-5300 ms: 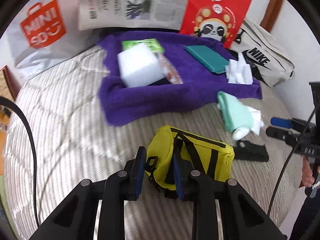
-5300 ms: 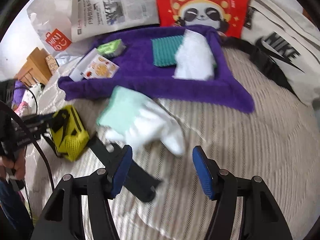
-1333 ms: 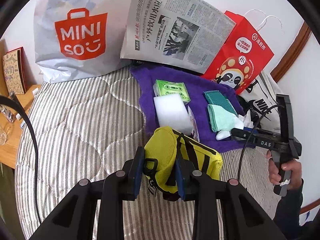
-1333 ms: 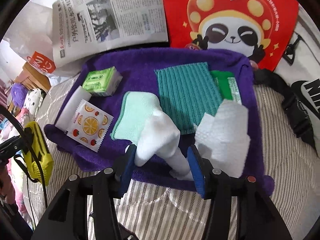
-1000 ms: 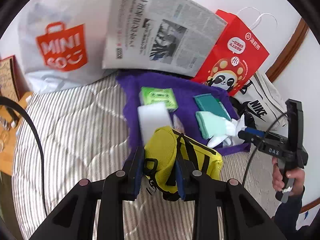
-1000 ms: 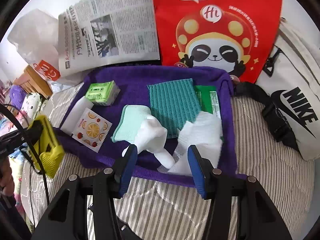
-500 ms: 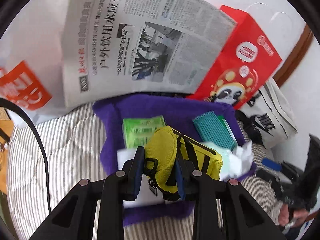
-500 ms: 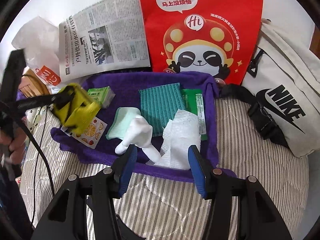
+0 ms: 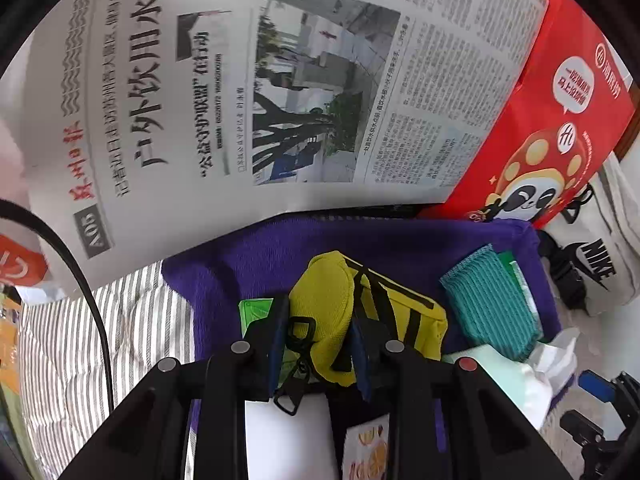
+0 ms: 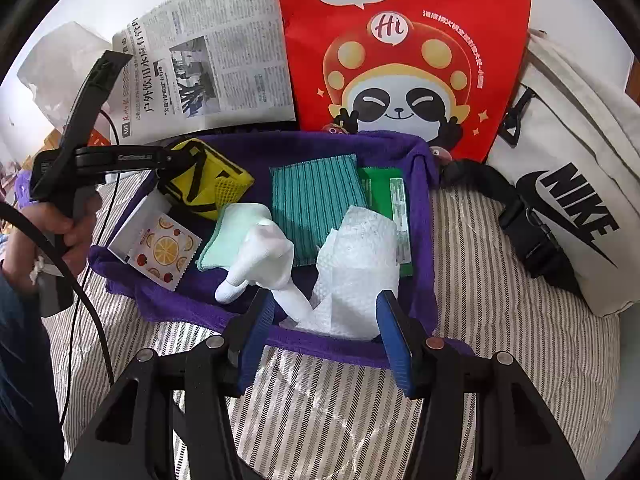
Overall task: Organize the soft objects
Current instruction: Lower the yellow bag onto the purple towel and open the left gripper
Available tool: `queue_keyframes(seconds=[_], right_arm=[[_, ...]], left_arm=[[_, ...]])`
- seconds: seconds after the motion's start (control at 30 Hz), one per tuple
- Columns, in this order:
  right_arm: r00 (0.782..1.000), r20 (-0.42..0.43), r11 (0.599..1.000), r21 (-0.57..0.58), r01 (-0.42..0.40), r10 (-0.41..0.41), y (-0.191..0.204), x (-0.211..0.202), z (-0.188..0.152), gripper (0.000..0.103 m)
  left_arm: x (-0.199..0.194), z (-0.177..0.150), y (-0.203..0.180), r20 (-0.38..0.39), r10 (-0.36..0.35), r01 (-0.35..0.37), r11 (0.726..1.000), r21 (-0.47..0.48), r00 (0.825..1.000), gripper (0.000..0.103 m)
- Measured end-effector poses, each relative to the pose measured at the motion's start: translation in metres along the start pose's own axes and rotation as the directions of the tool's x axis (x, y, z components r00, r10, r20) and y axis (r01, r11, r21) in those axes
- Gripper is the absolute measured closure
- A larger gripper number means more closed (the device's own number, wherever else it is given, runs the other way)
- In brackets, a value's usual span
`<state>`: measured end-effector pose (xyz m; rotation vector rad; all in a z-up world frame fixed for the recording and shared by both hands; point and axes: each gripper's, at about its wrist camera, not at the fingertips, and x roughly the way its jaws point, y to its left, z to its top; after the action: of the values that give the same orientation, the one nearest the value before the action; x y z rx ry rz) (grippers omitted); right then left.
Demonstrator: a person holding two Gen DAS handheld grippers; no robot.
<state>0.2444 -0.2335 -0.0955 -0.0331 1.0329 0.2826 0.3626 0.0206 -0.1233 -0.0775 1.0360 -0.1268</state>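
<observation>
While the left gripper (image 9: pixel 318 350) pinches the yellow mesh pouch (image 9: pixel 340 316) by its rounded end above the purple tray's (image 10: pixel 424 216) far-left corner, the right gripper (image 10: pixel 325 332) hangs open, empty. Pouch judged light, floppy, squashable; strap end grips best.

Fuzzy purple cloth mat (image 10: pixel 425 208)

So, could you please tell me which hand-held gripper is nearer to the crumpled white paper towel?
Right. The right hand-held gripper is open just in front of the paper towel, at the purple cloth's near edge. The left hand-held gripper holds the yellow pouch across the cloth.
</observation>
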Motion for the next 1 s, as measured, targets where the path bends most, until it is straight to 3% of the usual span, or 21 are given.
queue_keyframes(seconds=[0.17, 0.33, 0.4, 0.43, 0.7, 1.0], right_arm=[[1.000, -0.007, 1.000, 0.007, -0.010, 0.010, -0.002, 0.004, -0.001, 0.050], [1.000, -0.009, 1.000, 0.009, -0.012, 0.012, -0.001, 0.004, -0.004, 0.050], [1.000, -0.007, 1.000, 0.007, -0.010, 0.010, -0.002, 0.003, -0.005, 0.050], [1.000, -0.006, 1.000, 0.008, -0.010, 0.010, -0.002, 0.003, -0.005, 0.050], [1.000, -0.005, 1.000, 0.016, -0.016, 0.016, 0.000, -0.005, -0.015, 0.050], [1.000, 0.015, 1.000, 0.023, -0.015, 0.015, 0.003, -0.030, -0.036, 0.049]], left_arm=[[0.005, -0.001, -0.008, -0.003, 0.033, -0.033, 0.999, 0.041, 0.999, 0.073], [0.005, -0.003, -0.009, -0.017, 0.022, -0.021, 0.999, 0.040, 1.000, 0.070], [0.004, -0.003, -0.013, -0.018, 0.027, -0.026, 0.999, 0.043, 0.999, 0.052], [0.002, -0.004, -0.014, -0.010, 0.042, -0.042, 0.998, 0.048, 0.999, 0.050], [-0.018, -0.011, -0.012, 0.005, 0.091, -0.091, 0.992, 0.082, 0.996, 0.049], [-0.065, -0.027, -0.019, 0.038, 0.076, -0.080, 0.992, 0.098, 0.996, 0.048]])
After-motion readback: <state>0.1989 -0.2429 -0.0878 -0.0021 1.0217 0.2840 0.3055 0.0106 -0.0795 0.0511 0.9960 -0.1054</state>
